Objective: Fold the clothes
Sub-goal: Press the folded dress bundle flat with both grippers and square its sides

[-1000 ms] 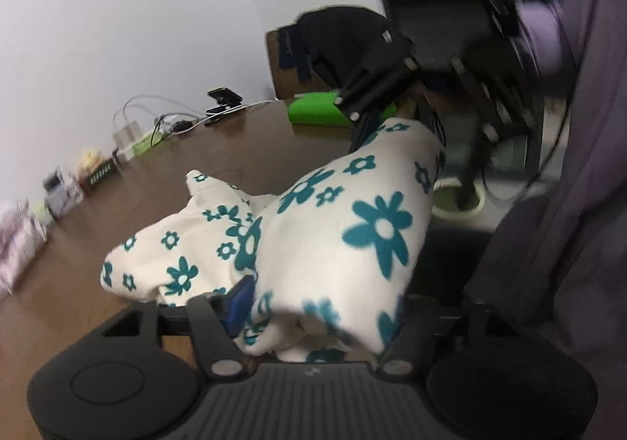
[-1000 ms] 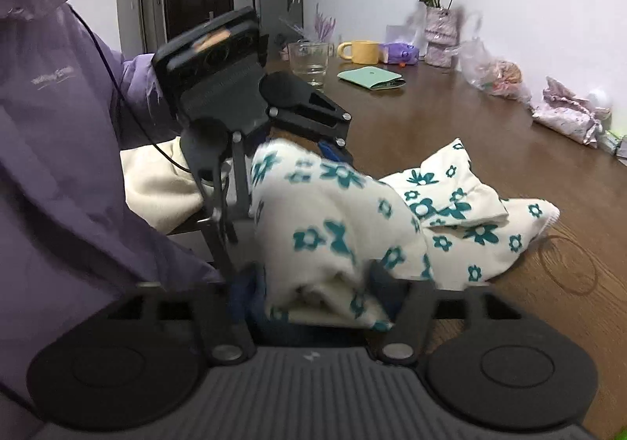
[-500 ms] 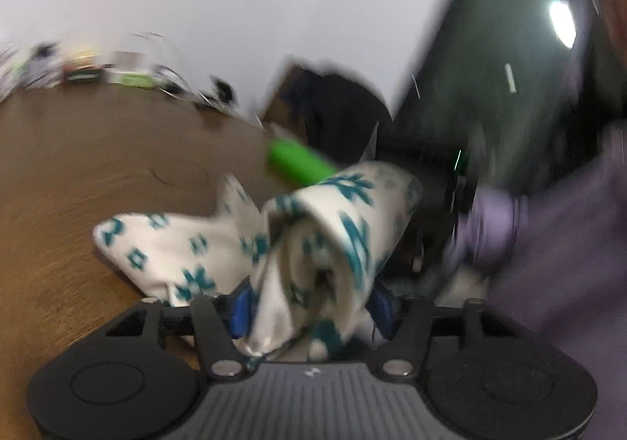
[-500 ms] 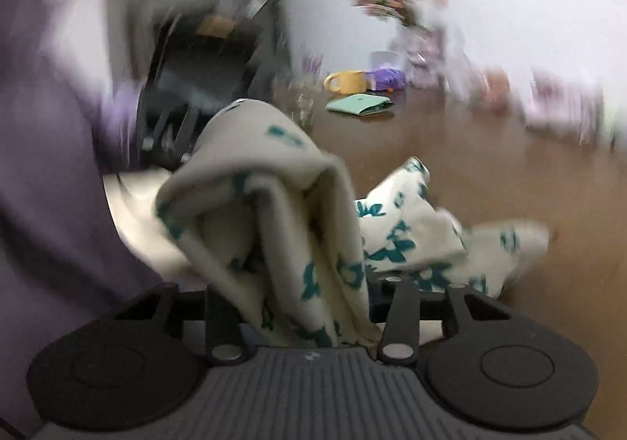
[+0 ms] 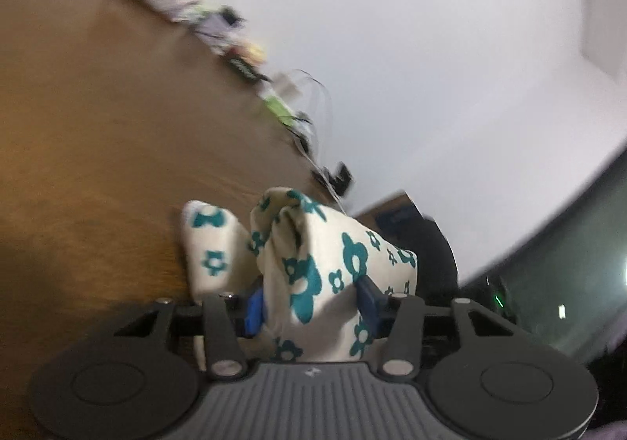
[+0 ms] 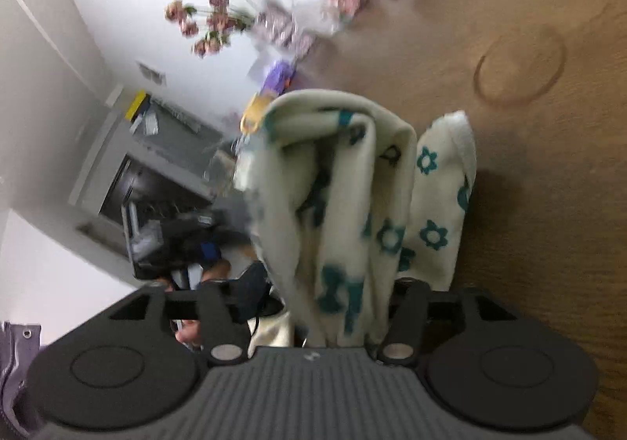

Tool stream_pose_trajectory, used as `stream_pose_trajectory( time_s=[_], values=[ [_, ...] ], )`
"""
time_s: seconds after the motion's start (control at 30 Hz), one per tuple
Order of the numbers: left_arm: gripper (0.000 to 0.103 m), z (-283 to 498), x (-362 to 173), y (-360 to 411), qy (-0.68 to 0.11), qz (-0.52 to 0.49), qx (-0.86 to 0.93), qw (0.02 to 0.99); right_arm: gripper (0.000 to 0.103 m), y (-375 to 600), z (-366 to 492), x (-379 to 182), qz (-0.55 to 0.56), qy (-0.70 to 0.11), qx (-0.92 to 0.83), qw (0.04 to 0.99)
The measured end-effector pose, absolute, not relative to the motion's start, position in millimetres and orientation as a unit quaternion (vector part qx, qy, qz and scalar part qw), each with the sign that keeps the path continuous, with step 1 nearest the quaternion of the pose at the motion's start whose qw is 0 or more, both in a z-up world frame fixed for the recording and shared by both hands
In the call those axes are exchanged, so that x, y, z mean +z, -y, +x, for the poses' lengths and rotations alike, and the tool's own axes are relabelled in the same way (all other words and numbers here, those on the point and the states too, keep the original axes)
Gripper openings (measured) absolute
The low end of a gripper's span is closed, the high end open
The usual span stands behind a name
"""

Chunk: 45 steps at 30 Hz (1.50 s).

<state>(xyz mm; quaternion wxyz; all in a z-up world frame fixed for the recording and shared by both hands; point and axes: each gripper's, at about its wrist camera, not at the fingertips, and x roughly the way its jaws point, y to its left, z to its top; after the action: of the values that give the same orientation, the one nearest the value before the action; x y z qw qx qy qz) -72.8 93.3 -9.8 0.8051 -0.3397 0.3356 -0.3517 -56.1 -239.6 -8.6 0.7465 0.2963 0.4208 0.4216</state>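
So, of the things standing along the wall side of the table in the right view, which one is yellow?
The yellow mug, just left of the floral cloth held by the right hand-held gripper. The object above it is purple; the flowers are pink.

Both wrist views tilted, close behind bunched floral cloth, sharing the wooden table

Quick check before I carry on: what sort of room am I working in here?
Most likely a lived-in home dining or living area: a brown wooden table, a bunch of pink flowers against the wall, and a yellow mug beyond the floral garment.
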Motion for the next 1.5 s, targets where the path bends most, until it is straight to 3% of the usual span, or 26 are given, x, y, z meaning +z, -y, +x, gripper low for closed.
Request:
stream_pose_trajectory(
  time_s=[0.1,0.2,0.23,0.3,0.43,0.5,0.6,0.7,0.73,0.77,0.83,0.93,0.97,1.03,1.13,1.2,1.23,1.33,1.5],
  values=[
    [0.050,-72.5,-9.0,-99.9,-0.329,-0.337,-0.332,0.817,0.075,246.3,-70.6,6.6,0.260,-0.376,0.381,0.804],
    [0.073,-77.2,6.4,-99.6,-0.295,-0.307,-0.309,0.850,0.075,251.7,-88.6,21.0,0.214,-0.327,0.325,0.861],
    [0.086,-79.9,11.9,-101.2,-0.273,-0.296,-0.295,0.867,0.075,252.0,-92.8,24.4,0.202,-0.311,0.307,0.876],
    [0.093,-77.4,16.4,-101.4,-0.247,-0.288,-0.290,0.878,0.073,250.4,-94.9,27.2,0.193,-0.284,0.282,0.896],
    [0.090,-48.9,8.0,-92.3,-0.297,-0.299,-0.309,0.853,0.035,244.6,-75.8,18.3,0.248,-0.266,0.285,0.887],
    [0.087,-42.0,2.4,-83.0,-0.321,-0.291,-0.319,0.843,0.022,239.1,-64.6,10.5,0.265,-0.271,0.277,0.883],
    [0.087,-36.2,-4.2,-73.7,-0.335,-0.287,-0.322,0.838,0.015,233.9,-52.4,-2.4,0.279,-0.288,0.255,0.880],
    [0.082,-34.1,-7.5,-73.2,-0.337,-0.293,-0.318,0.836,0.014,228.0,-45.0,-14.9,0.280,-0.304,0.240,0.878],
    [0.071,-34.5,-7.7,-73.0,-0.341,-0.286,-0.310,0.840,0.013,224.2,-44.1,-17.1,0.273,-0.306,0.237,0.881],
    [0.068,-35.3,-7.8,-73.1,-0.343,-0.280,-0.305,0.844,0.013,221.3,-44.4,-17.6,0.266,-0.306,0.235,0.883],
    [0.068,-39.6,-10.0,-75.2,-0.338,-0.280,-0.304,0.845,0.013,216.6,-45.1,-16.4,0.248,-0.306,0.234,0.889],
    [0.069,-48.8,-11.1,-79.3,-0.328,-0.282,-0.309,0.847,0.018,218.0,-48.4,-12.1,0.240,-0.303,0.234,0.892],
    [0.076,-52.2,-10.6,-81.7,-0.325,-0.285,-0.312,0.846,0.021,220.5,-51.6,-9.1,0.239,-0.297,0.231,0.895],
    [0.084,-54.7,-8.4,-89.4,-0.318,-0.294,-0.315,0.844,0.036,222.8,-63.5,0.2,0.220,-0.276,0.213,0.911],
    [0.082,-49.3,-6.2,-95.9,-0.325,-0.303,-0.307,0.842,0.036,213.7,-86.7,17.7,0.154,-0.244,0.192,0.938],
    [0.076,-44.3,-6.8,-91.5,-0.332,-0.305,-0.307,0.838,0.035,203.1,-92.4,23.4,0.125,-0.247,0.199,0.940],
    [0.068,-41.8,-7.1,-89.3,-0.336,-0.306,-0.307,0.836,0.035,196.7,-91.9,21.9,0.115,-0.254,0.201,0.939],
    [0.061,-41.4,-11.2,-80.6,-0.333,-0.287,-0.297,0.848,0.027,181.7,-85.8,11.8,0.101,-0.271,0.200,0.936],
    [0.059,-56.6,-7.3,-81.7,-0.308,-0.259,-0.295,0.866,0.027,176.5,-81.8,-0.7,0.113,-0.279,0.198,0.933]
  ],
)
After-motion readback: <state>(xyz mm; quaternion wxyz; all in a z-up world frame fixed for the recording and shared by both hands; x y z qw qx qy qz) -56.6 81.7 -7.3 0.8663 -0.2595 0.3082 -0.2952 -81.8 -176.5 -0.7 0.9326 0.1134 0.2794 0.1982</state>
